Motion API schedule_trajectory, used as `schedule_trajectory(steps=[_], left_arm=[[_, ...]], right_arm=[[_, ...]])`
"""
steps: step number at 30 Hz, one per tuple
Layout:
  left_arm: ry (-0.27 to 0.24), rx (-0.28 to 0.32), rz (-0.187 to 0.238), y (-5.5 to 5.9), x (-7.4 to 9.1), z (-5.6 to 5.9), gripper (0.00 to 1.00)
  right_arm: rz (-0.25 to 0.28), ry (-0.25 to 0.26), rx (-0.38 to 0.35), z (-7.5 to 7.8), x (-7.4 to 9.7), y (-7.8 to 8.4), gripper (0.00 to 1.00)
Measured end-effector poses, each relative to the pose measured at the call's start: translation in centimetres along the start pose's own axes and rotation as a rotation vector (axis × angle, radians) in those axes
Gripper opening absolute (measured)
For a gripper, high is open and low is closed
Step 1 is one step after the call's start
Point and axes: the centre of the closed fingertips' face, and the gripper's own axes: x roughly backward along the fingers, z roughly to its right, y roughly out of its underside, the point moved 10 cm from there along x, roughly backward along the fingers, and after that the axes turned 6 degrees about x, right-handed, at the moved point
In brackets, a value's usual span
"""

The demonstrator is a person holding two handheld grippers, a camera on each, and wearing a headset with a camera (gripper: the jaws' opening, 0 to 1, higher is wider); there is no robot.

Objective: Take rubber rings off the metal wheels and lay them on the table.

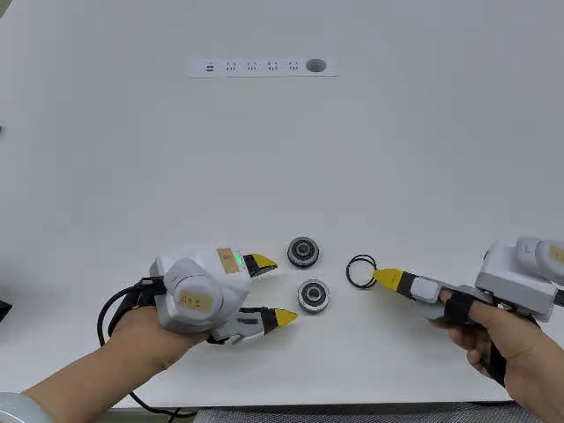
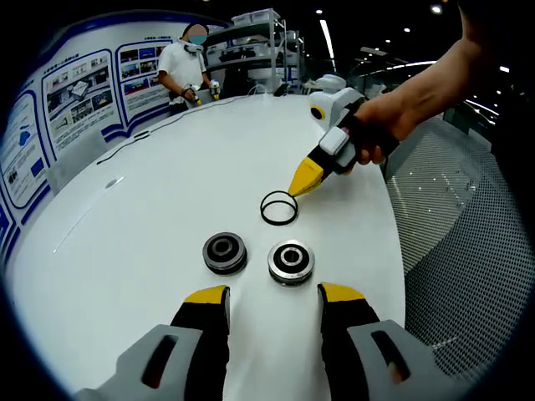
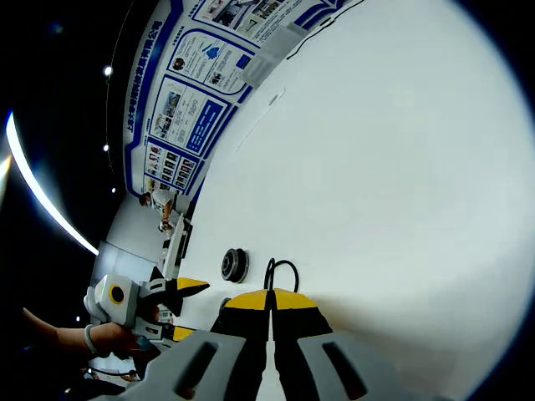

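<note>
One ring [image 1: 360,270] lies on the counter [image 1: 397,159] beside the bare wheel [image 1: 313,295], with the right tongs [image 1: 385,278], pressed together, touching its edge. The left tongs [image 1: 275,289] stand apart near that wheel. Next they probably must steady the dark-rimmed wheel [image 1: 303,251].

Farther small round metal wheel [image 1: 303,251] is lying flat, looking black-rimmed; nearer metal wheel [image 1: 313,295] is showing bare silver. Thin black rubber ring [image 1: 360,270] is lying flat on the tabletop [image 1: 397,159] just beside them.

Lab showroom: wall posters [image 2: 79,88], shelving [image 2: 255,38], white table [image 1: 282,176].
</note>
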Motion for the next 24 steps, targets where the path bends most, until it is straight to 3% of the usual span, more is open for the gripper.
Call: schedule_trajectory(steps=[24], left_arm=[[-0.003,-0.009,0.002,-0.22,-0.11,-0.16,0.43]], right_arm=[[-0.068,0.054,0.259,-0.47,0.06,-0.52,0.16]])
